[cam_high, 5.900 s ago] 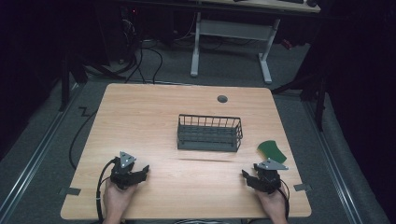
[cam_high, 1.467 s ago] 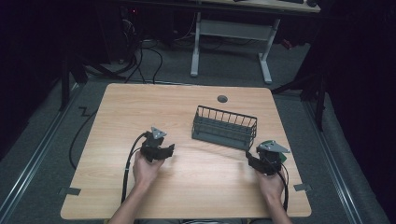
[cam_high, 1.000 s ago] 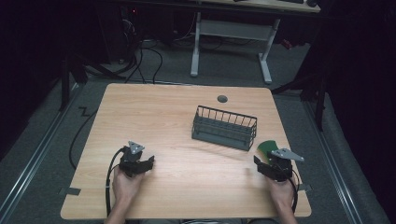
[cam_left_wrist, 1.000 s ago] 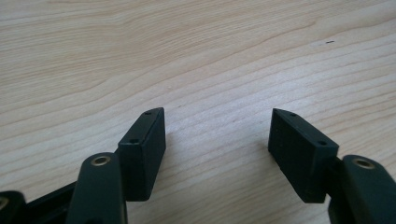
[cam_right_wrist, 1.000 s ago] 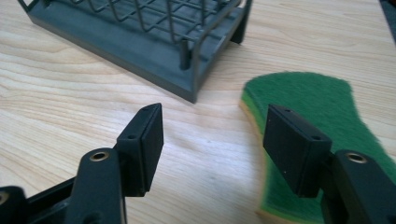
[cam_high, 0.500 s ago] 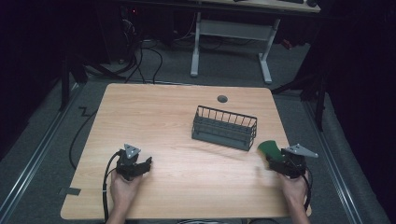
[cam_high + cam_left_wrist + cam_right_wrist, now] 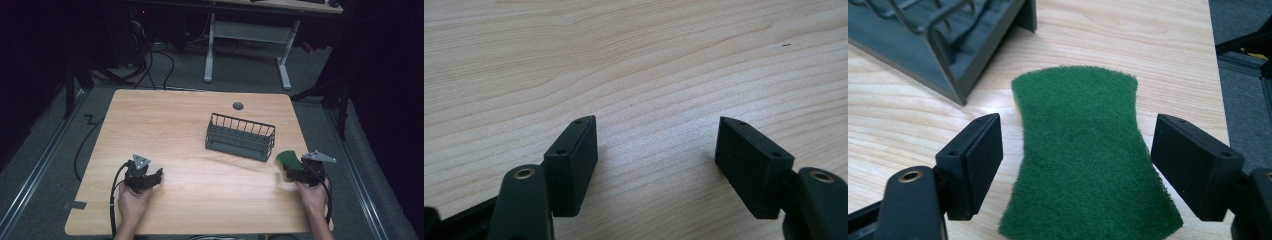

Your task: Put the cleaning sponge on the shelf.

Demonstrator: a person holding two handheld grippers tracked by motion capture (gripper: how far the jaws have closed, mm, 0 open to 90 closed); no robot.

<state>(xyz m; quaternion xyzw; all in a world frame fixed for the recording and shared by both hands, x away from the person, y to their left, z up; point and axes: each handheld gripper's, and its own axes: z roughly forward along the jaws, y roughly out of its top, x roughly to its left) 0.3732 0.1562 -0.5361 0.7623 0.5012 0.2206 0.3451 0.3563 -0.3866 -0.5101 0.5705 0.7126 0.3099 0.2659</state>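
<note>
A green scouring sponge (image 7: 1083, 150) lies flat on the wooden table (image 7: 175, 125) near its right edge, just right of a dark wire basket (image 7: 240, 137). My right gripper (image 7: 292, 172) stands open around the sponge (image 7: 287, 159). Its jaws have just been opening, and in the right gripper view the pads (image 7: 975, 160) stand apart from the sponge's sides. The basket's corner (image 7: 948, 45) shows beyond at upper left. My left gripper (image 7: 152, 176) rests at the front left, open. Its jaws (image 7: 656, 150) have just widened a little over bare wood.
A round cable hole (image 7: 238, 106) sits near the table's far edge. The table's right edge (image 7: 1215, 75) runs close beside the sponge, with grey floor past it. A black cable (image 7: 114, 200) trails from the left gripper. A white desk frame (image 7: 245, 35) stands behind the table.
The right hand has slid to the right, and the sponge now lies in front of it between wider jaws. The left hand drew back to the front left, then stayed.
</note>
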